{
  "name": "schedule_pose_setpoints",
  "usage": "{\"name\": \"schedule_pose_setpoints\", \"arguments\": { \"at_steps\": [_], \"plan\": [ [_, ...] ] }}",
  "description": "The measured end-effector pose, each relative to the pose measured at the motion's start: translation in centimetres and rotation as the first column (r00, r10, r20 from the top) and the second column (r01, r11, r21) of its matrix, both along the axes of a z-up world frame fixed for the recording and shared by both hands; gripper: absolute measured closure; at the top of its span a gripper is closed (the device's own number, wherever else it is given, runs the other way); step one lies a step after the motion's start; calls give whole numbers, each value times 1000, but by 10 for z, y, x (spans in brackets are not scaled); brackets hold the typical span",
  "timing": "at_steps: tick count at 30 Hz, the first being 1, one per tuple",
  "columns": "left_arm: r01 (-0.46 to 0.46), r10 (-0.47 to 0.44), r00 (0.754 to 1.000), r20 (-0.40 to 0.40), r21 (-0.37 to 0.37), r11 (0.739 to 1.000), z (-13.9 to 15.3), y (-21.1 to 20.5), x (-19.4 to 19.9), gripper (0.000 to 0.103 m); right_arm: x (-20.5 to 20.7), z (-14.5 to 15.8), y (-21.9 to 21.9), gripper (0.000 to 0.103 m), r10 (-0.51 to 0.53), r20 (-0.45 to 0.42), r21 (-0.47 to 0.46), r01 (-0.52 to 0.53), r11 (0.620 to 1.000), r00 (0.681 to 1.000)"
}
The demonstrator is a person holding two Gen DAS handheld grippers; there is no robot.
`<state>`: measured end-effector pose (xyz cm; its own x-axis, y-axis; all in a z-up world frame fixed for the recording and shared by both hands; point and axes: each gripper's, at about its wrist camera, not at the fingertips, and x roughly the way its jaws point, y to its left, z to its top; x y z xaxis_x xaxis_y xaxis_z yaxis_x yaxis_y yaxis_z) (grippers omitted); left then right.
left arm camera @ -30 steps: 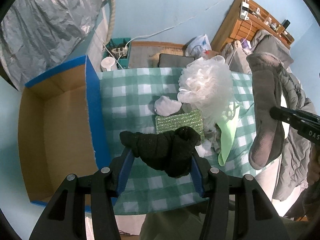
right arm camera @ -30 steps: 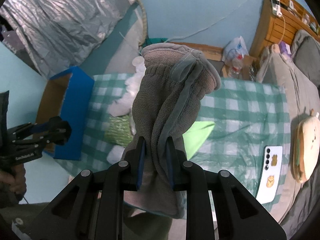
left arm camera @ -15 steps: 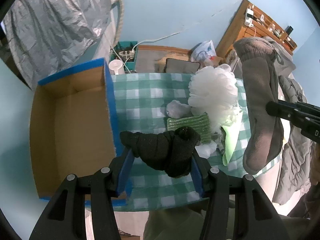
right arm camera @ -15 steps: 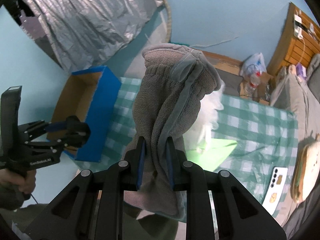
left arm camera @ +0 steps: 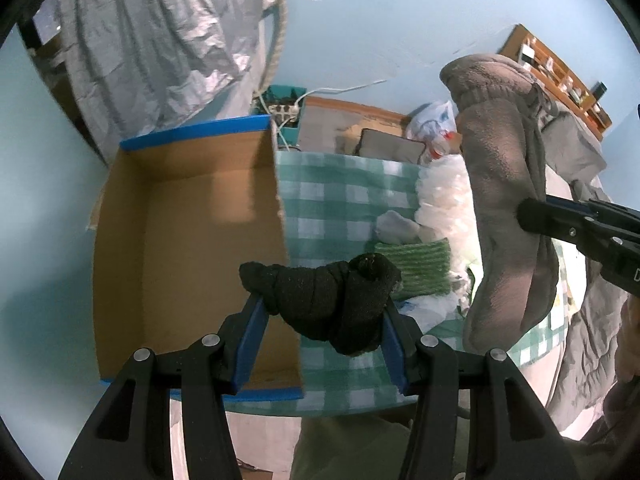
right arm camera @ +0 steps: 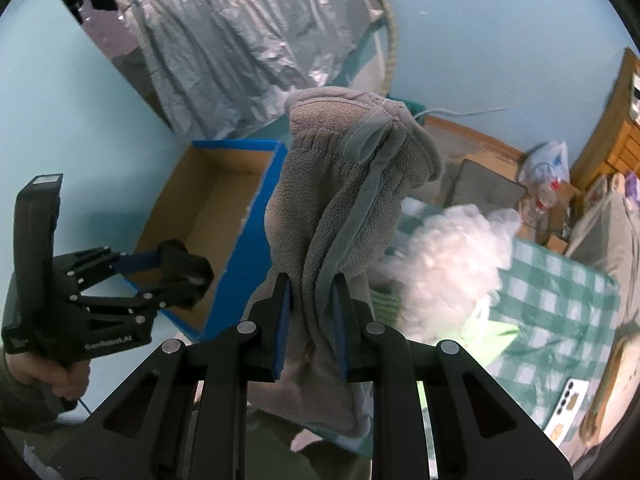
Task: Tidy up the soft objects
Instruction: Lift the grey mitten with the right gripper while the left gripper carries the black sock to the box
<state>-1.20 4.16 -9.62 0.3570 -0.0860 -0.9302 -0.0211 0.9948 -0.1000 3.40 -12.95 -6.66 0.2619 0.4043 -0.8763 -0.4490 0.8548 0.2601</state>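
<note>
Transport is under way — the cardboard box (left arm camera: pixel 192 248) now fills the left of the left wrist view, more than a second ago. A black sock (left arm camera: pixel 332 300) is clamped by the left gripper (left arm camera: pixel 324 320) at lower centre, a grey mitten (right arm camera: pixel 336 240) by the right gripper (right arm camera: pixel 310 320) — both seem bound for the box

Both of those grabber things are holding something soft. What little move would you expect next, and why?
Probably the left hand-held gripper carries its black sock bundle a bit further over the open cardboard box before letting go. The bundle hangs right at the box's blue edge, and nothing shows inside the box. The right hand-held gripper holds a grey mitten.
</note>
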Motion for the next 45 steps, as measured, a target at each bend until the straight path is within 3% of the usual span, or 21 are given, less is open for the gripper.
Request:
{"name": "schedule_pose_setpoints", "arguments": {
  "at_steps": [20, 34, 41, 42, 45],
  "plan": [
    [-175, 176, 984, -27, 31, 984, -18, 96, -11, 49, 21, -23, 116, 84, 187, -68, 25, -186, 982, 980],
    [-239, 243, 967, -72, 65, 969, -48, 146, -12, 49, 25, -64, 200, 84, 292, -136, -6, -296, 955, 947],
    [-251, 258, 960, -107, 69, 965, -62, 158, -6, 47, 31, -80, 221, 84, 290, -162, -33, -299, 954, 943],
    [-251, 257, 960, -107, 69, 966, -62, 159, -6, 46, 31, -81, 223, 84, 290, -162, -38, -299, 953, 943],
    [-252, 261, 959, -109, 84, 964, -64, 159, -7, 41, 31, -82, 227, 70, 292, -166, -43, -302, 952, 942]
  ]
}}
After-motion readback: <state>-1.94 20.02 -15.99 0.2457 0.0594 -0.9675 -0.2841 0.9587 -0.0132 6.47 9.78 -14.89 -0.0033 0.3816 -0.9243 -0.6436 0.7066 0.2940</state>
